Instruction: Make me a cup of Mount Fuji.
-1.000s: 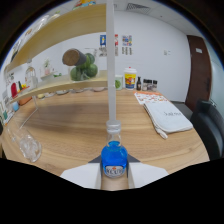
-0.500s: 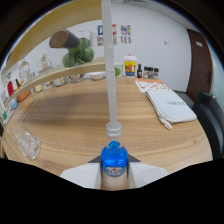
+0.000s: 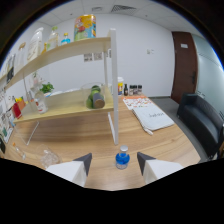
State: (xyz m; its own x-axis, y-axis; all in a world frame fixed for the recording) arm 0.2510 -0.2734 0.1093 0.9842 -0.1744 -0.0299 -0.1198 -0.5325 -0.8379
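Standing free on the tabletop just ahead of the gripper, whose jaws are wide apart, the small blue bottle looks light, smooth and tippy, best gripped round its body.

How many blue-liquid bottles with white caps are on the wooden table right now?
1. The blue-liquid bottle with a white cap stands on the wooden table, between the open fingers of the gripper, untouched. Others may be hidden among the shelf clutter.
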